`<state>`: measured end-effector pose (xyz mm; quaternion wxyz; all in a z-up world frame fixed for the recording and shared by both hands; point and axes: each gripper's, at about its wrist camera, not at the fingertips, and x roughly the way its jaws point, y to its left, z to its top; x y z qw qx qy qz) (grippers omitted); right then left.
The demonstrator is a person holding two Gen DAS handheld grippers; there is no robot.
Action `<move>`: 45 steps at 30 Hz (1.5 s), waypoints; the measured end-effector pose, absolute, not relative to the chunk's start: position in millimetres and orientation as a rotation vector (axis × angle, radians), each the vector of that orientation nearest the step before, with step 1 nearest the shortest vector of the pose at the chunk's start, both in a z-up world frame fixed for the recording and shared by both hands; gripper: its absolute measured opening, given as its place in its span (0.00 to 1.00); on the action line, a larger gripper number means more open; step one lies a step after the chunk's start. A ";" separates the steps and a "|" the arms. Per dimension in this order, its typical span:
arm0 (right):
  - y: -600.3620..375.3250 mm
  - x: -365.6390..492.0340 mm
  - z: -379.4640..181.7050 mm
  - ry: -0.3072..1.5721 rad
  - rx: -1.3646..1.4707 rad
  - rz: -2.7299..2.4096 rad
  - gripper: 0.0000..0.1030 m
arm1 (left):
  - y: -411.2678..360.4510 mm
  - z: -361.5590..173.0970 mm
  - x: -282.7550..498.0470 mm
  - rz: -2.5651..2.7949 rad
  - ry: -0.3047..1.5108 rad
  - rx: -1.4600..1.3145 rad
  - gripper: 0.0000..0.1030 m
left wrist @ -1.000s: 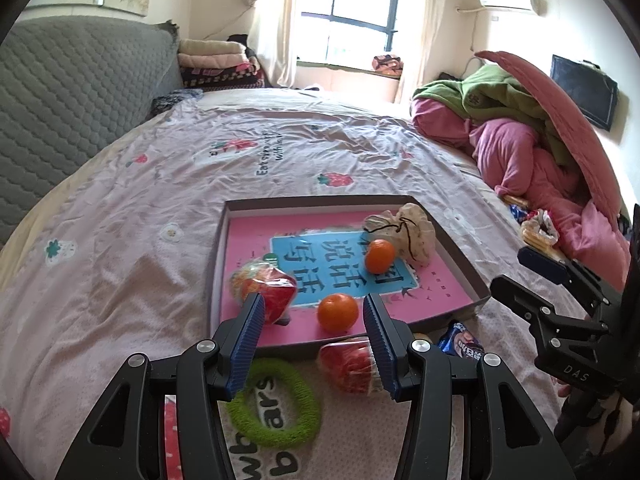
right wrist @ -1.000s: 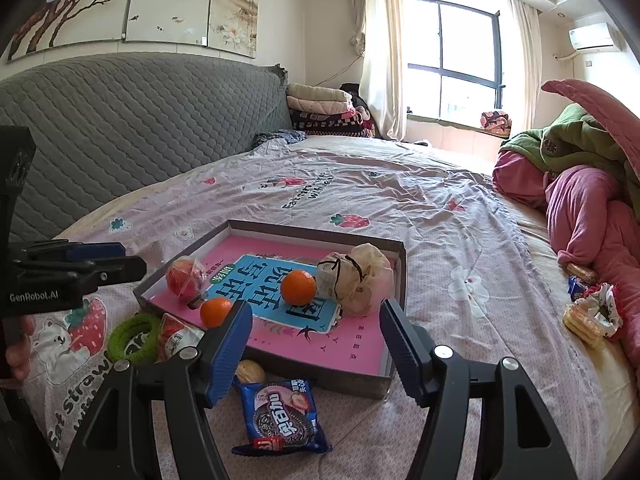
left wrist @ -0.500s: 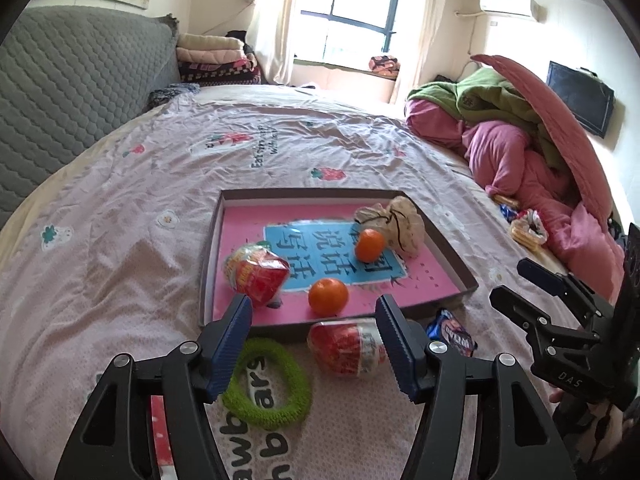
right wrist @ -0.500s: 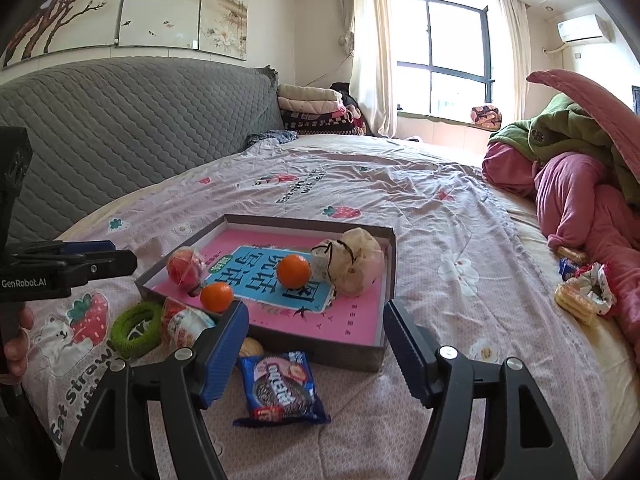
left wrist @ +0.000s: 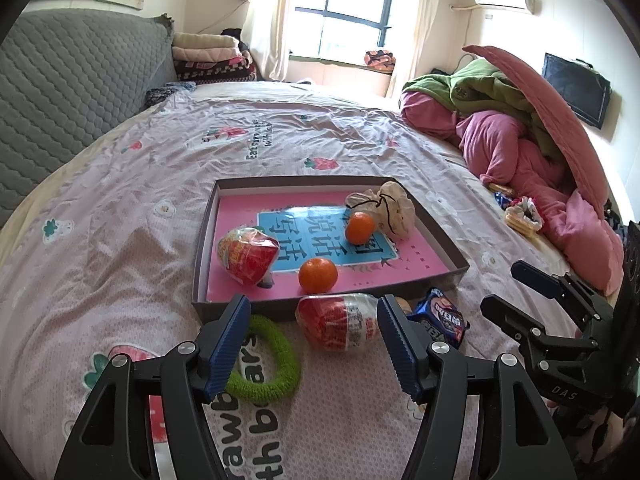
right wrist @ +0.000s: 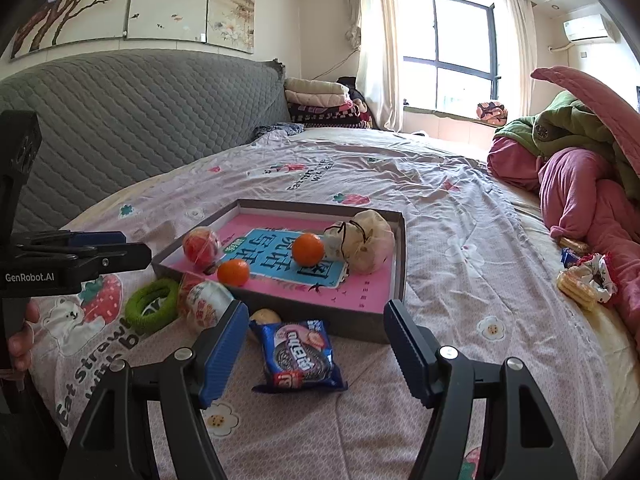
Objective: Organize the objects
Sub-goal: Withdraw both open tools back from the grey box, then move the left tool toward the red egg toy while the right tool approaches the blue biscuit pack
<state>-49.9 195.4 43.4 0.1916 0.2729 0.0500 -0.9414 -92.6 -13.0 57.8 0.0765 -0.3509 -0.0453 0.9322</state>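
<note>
Pink-lined and shallow, the cardboard box tray [left wrist: 440,240] sits on the bed [left wrist: 120,240] and already holds two tangerines [left wrist: 318,275], one wrapped egg-shaped snack [left wrist: 247,254] and a cream drawstring pouch [left wrist: 386,210]. Just outside its near wall lie the things not yet sorted: a second red-and-white wrapped egg snack [left wrist: 340,326], a green fuzzy ring [left wrist: 266,360], a blue cookie packet [right wrist: 298,354] and a small tan object [right wrist: 266,315] I cannot identify, tucked against the tray wall. The left hand-held gripper [left wrist: 314,344] hangs with its jaws spread wide and empty, lined up on the loose egg snack; the right hand-held gripper [right wrist: 316,350] is likewise wide apart and holding nothing, with the cookie packet between its fingers' line of sight. I judge the step in hand to be the approach to a pick, most likely the egg snack for the left. That calls for lowering until the pads straddle the wrapper, closing gently since the crinkly film may slip, then lifting over the tray wall. Readable writing: "GenRobot.AI" on the left tool, "DAS" on the right tool, "Eat Straw…" on the sheet, large Chinese characters on the tray's blue panel, and Oreo-style lettering seen upside down on the packet.
</note>
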 end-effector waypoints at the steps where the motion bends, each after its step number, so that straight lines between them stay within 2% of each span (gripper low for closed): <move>1: 195.0 -48.1 42.7 0.142 0.769 -2.642 0.68 | -12.5 57.3 -90.8 2.796 -0.134 -1.052 0.66; 36: 195.0 -36.8 25.4 0.142 0.881 -2.598 0.68 | 1.9 10.1 -65.1 2.748 -0.019 -1.177 0.66; 45: 188.9 -43.8 11.5 0.182 0.961 -2.580 0.67 | -1.7 -2.1 -72.9 2.734 -0.048 -1.208 0.66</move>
